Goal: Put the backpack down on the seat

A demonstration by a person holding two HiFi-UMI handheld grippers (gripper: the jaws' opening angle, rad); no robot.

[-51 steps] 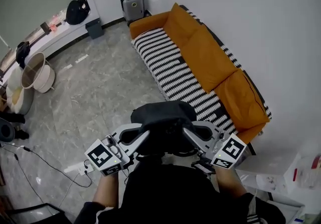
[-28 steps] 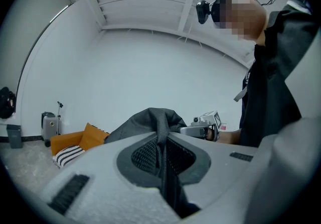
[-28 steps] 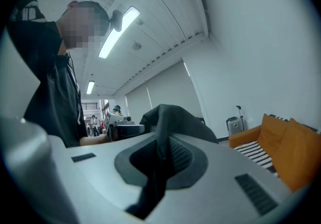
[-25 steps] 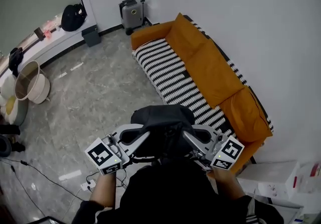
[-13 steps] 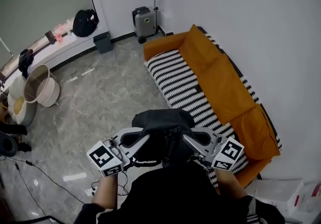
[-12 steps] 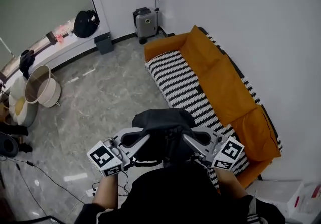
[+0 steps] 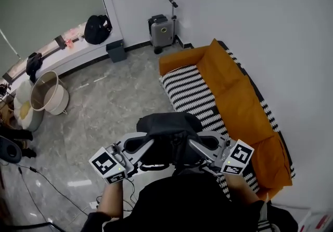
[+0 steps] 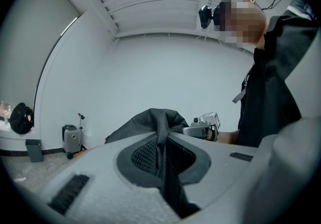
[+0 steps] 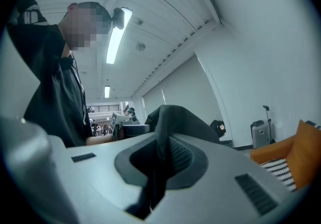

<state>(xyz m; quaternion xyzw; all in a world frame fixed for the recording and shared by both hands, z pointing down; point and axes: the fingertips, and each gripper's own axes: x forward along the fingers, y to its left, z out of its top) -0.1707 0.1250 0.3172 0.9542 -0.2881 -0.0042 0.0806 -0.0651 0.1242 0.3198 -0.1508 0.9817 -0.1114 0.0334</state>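
A person stands on a grey marble floor (image 7: 104, 106) beside a sofa (image 7: 244, 116) and holds a black backpack (image 7: 169, 123) up with two hand-held grippers. Both forearms reach forward from the torso at about chest height. The left hand (image 7: 111, 194) and right hand (image 7: 238, 187) sit just behind the marker cubes, and the two tools point level and angle inward toward each other, meeting at the bag.

The left gripper (image 7: 151, 143) has its jaws pressed together on a black webbing strap (image 8: 163, 135) of the backpack, which runs down through the narrow gap between them. The right gripper (image 7: 190, 142) is likewise clamped tight on a fold of the bag's dark fabric, seen bunched between its jaws in the right gripper view. In the left gripper view the right gripper (image 8: 202, 125) shows just past the bag's top.

The backpack hangs between the two tools in front of the person's chest, above the floor and just beside the front edge of the black-and-white striped seat (image 7: 193, 98). It does not rest on the seat. Orange cushions (image 7: 229, 90) line the sofa's back against the white wall.

A small grey suitcase (image 7: 162, 30) stands in the far corner near the sofa's end. A black bag (image 7: 98, 29) lies on a low ledge at the left, and a round basket (image 7: 49, 94) sits on the floor below it.
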